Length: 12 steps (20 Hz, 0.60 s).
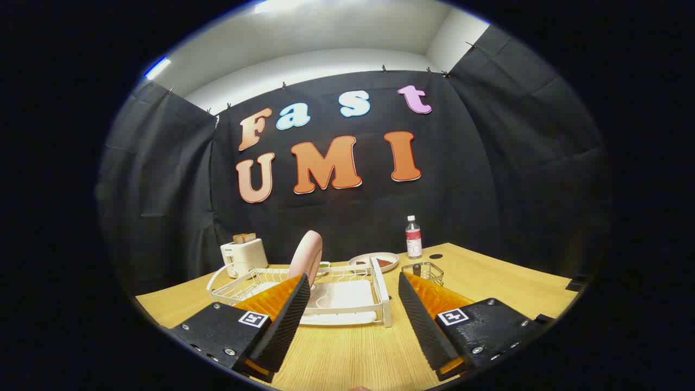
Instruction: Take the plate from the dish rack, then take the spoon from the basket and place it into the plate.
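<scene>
Your hand-held gripper [354,304] sits low in the frame with its fingers spread wide apart, gripping nothing, above the wooden table [510,282]. Just ahead of the fingers stands the white wire dish rack [347,293] on its tray. You have the pink plate [305,255] upright on edge in the rack, right above the left fingertip. To the right of the rack, just behind the right fingertip, is a small wire basket [425,270] with a dark spoon handle [416,267] poking up. Further back in the middle you can see a shallow dish [373,262], a bottle [414,237] to its right, and a white toaster [244,256] at centre left.
</scene>
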{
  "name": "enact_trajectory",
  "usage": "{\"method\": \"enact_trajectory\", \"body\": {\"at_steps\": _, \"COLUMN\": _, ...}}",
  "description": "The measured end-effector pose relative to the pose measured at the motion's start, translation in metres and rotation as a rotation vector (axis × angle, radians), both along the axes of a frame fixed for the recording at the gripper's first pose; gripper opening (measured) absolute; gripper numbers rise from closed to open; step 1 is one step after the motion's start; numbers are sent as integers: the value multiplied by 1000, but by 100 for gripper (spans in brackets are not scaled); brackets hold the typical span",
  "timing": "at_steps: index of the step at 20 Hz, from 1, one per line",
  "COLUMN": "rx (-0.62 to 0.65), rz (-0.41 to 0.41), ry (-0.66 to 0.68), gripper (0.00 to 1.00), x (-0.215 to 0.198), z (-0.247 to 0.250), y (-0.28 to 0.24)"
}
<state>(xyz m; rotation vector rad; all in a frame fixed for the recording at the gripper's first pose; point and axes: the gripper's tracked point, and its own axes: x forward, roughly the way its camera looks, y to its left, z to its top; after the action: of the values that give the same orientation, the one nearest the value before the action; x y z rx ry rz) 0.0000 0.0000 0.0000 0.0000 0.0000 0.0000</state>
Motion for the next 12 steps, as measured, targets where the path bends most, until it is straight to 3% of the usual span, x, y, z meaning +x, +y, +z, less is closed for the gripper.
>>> {"method": "enact_trajectory", "body": {"at_steps": 12, "rx": -34, "rz": -7, "ry": 53, "gripper": 97, "x": -2, "z": -19, "y": 8}}
